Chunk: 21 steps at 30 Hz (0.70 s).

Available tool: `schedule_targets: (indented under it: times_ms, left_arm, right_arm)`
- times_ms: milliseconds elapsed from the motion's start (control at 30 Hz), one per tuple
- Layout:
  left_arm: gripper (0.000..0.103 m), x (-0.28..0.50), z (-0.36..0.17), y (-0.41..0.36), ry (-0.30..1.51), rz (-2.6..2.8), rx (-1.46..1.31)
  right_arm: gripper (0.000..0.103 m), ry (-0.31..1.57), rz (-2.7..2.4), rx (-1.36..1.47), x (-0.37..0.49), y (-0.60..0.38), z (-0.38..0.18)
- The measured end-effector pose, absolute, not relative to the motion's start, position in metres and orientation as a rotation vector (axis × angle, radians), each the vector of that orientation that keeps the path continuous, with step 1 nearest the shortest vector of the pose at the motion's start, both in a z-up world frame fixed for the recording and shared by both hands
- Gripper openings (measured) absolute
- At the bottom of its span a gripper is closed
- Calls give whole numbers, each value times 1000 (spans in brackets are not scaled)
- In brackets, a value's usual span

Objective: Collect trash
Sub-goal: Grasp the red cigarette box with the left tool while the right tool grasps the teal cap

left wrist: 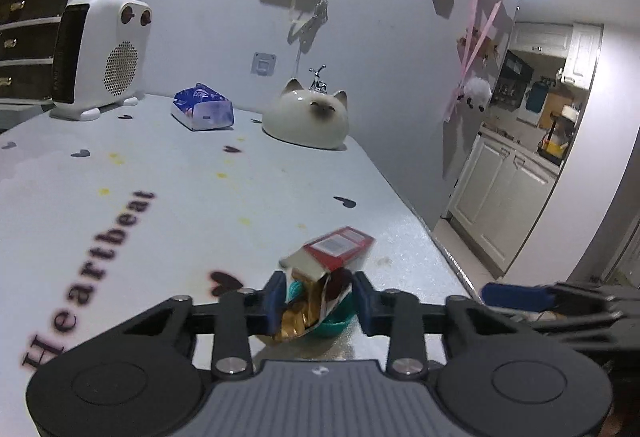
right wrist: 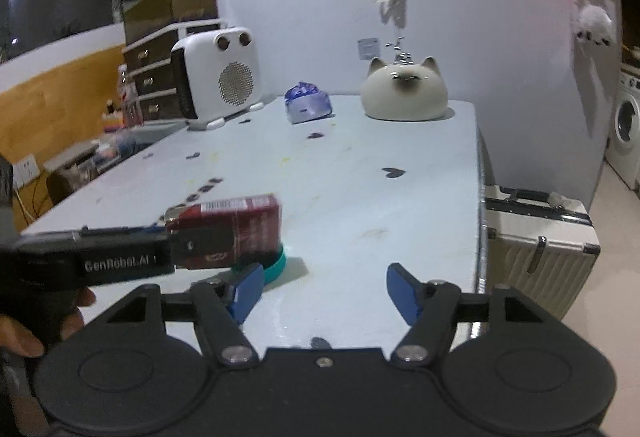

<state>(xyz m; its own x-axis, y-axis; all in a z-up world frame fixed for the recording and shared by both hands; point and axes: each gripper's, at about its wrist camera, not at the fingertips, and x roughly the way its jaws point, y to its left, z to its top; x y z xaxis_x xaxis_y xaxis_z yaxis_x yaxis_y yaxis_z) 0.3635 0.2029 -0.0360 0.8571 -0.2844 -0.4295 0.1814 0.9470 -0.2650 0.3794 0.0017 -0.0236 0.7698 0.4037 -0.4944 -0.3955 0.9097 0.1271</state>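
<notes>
A red cigarette pack (left wrist: 340, 243), its lid open and gold foil showing, lies over a small teal dish (left wrist: 334, 321) near the table's right front corner. My left gripper (left wrist: 320, 297) has its blue pads against the pack's open end, one on each side. In the right wrist view the left gripper (right wrist: 188, 243) reaches in from the left with the red pack (right wrist: 248, 225) at its tip, above the teal dish (right wrist: 280, 263). My right gripper (right wrist: 324, 293) stands open just right of the dish with nothing between its fingers. One of its blue fingers (left wrist: 516, 296) shows at the right of the left wrist view.
On the pale blue table (left wrist: 160, 177) a white fan heater (left wrist: 100, 57), a blue tissue pack (left wrist: 202, 109) and a cat-shaped ceramic (left wrist: 308, 117) stand at the back. A white suitcase (right wrist: 536, 237) sits beside the table's right edge. A hand (right wrist: 20, 333) holds the left gripper.
</notes>
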Motion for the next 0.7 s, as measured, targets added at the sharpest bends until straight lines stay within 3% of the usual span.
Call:
schedule_targets:
  times_ms: [167,500,600,700]
  left_arm:
    - [22,358,-32,220,472,-232,-308]
    - [21,346,-14,260,416,-154,-429]
    - [21,349,-15,263,436,-112,-407]
    - [21,352,-20,262,469,-81,-384]
  right_arm:
    - [70,549,449,-17,388,28,-25]
    - [67,587,449,-104,421,81,-35]
    - [62,626,452,-95,435,91,-43]
    - [50,637,436,-122,437,99,-51]
